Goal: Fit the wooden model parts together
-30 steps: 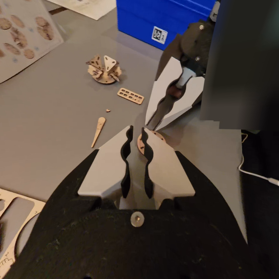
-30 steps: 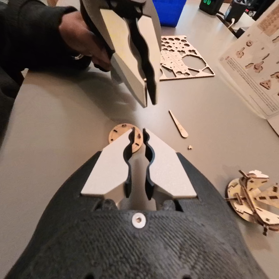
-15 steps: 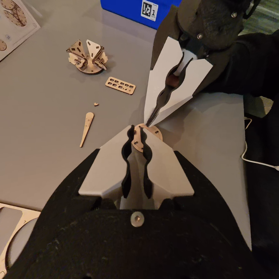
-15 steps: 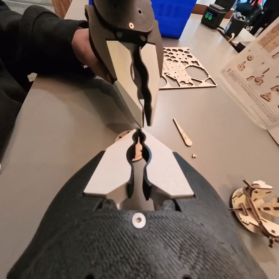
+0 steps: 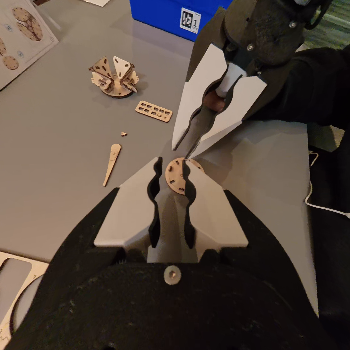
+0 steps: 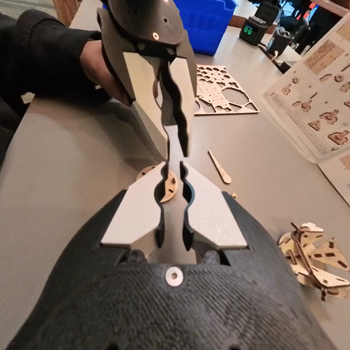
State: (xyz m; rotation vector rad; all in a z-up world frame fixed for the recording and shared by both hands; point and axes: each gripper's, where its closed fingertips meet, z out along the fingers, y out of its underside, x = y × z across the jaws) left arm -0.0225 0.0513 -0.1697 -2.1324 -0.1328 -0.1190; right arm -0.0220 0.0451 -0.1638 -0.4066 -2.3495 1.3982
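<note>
A round wooden disc (image 5: 175, 176) with slots lies flat on the grey table (image 5: 56, 151). My left gripper (image 5: 172, 159) is open just above it, with its right finger over the disc and nothing between the pads. My right gripper (image 5: 180, 153) comes in from the upper right, open a little, with its tips just over the disc's far edge. In the right wrist view the right gripper (image 6: 173, 163) is open and empty. The disc (image 6: 171, 184) shows partly under its left finger. The left gripper (image 6: 177, 157) points down tip to tip with it.
A partly built wooden model (image 5: 113, 79) (image 6: 312, 261), a slotted strip (image 5: 153, 113), a tapered stick (image 5: 112, 163) and a tiny piece (image 5: 123, 134) lie to the left. A blue bin (image 5: 161, 17) stands behind. Instruction sheets (image 6: 312, 94) and a punched sheet (image 6: 223, 94) lie around. The table edge and a white cable (image 5: 310, 198) are at the right. The left tips stand about 7 cm off the tapered stick (image 5: 112, 163). Look for it in the right wrist view (image 6: 217, 166) too.
Both grippers closed nearly tip to tip over the disc half a second ago and have now opened. The disc stays flat on the table.
</note>
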